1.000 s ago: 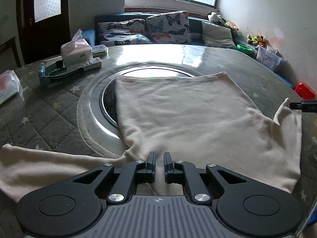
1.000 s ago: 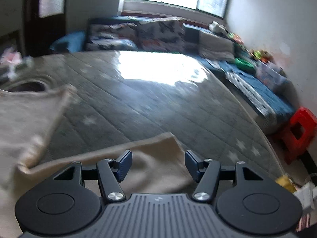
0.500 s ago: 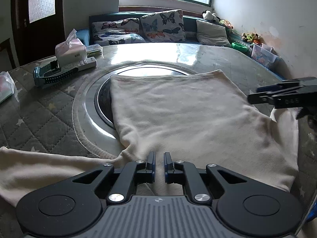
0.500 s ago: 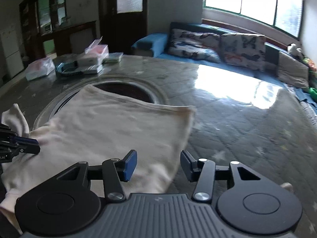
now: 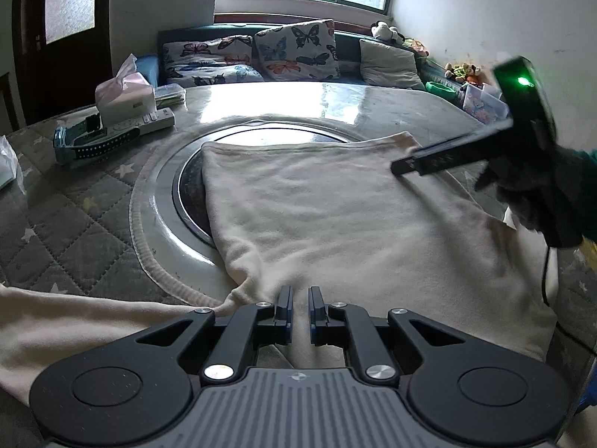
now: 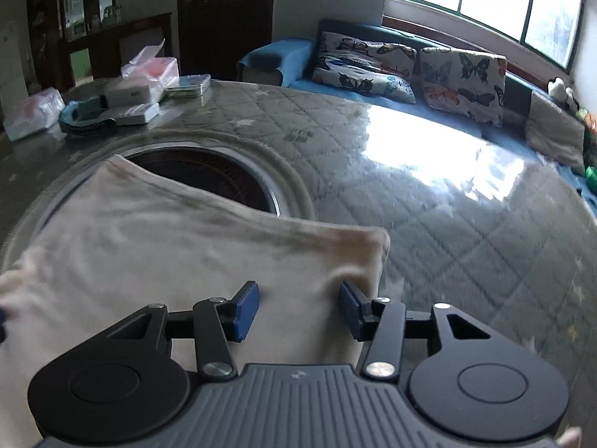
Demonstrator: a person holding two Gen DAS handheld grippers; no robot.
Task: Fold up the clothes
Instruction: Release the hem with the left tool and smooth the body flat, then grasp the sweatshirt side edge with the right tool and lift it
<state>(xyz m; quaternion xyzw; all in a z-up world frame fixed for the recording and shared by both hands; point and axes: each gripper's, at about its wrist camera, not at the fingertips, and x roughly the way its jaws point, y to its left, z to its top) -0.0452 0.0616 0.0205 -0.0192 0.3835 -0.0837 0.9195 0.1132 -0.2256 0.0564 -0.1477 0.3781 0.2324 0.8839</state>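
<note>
A cream garment (image 5: 335,216) lies spread on the round table, body over the centre ring, one sleeve trailing to the near left (image 5: 74,321). My left gripper (image 5: 300,310) is nearly shut at the garment's near edge, a narrow gap showing between its pads; whether cloth is pinched is unclear. My right gripper (image 6: 298,310) is open above the garment's far right corner (image 6: 369,246). It also shows in the left wrist view (image 5: 447,156), hovering over that corner, held by a gloved hand (image 5: 541,194).
A tissue box (image 5: 123,93), a remote (image 5: 149,119) and a blue-black device (image 5: 89,142) sit at the table's far left. A plastic bag (image 6: 33,112) lies further left. The dark recessed centre ring (image 6: 209,175) is partly uncovered. A sofa with butterfly cushions (image 5: 283,52) stands behind.
My right gripper has swung left from the table's right side and moved over the garment's far right corner, staying open. The left gripper has held still.
</note>
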